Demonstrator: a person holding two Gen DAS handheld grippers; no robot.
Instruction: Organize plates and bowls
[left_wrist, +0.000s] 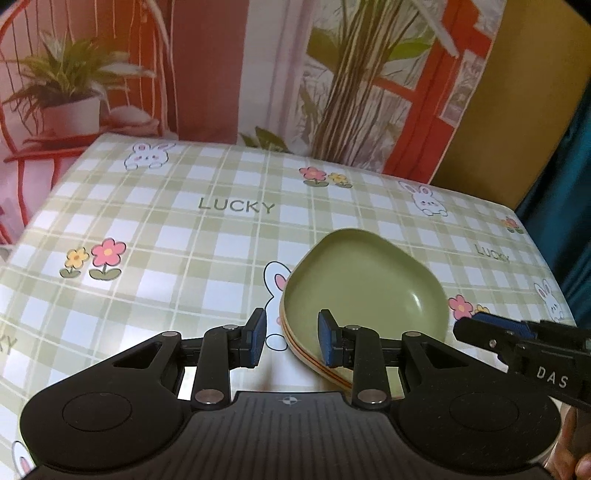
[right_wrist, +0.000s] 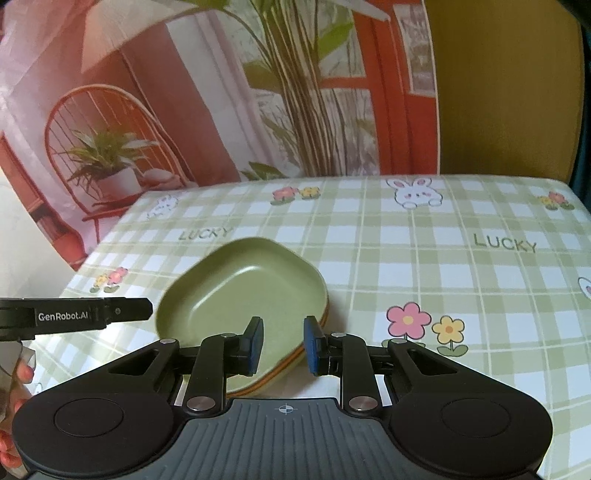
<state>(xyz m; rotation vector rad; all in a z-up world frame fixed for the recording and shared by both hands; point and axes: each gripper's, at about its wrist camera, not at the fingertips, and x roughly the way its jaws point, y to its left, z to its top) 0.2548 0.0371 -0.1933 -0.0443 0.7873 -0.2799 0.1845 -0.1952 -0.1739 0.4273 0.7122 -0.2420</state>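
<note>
Stacked green plates (left_wrist: 365, 291) nested near the table's (left_wrist: 184, 229) near edge, flanked by left gripper (left_wrist: 291, 338) and right gripper (right_wrist: 283, 341), both parted and empty, probably stacked to save space.

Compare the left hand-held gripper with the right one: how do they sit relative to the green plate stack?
The left hand-held gripper straddles the left near edge of the green plate stack; the right hand-held gripper straddles its right near edge. The left one's right finger is over the plate; the right one's left finger is. Both are open, gripping nothing, with blue pads, above the checked tablecloth.
</note>
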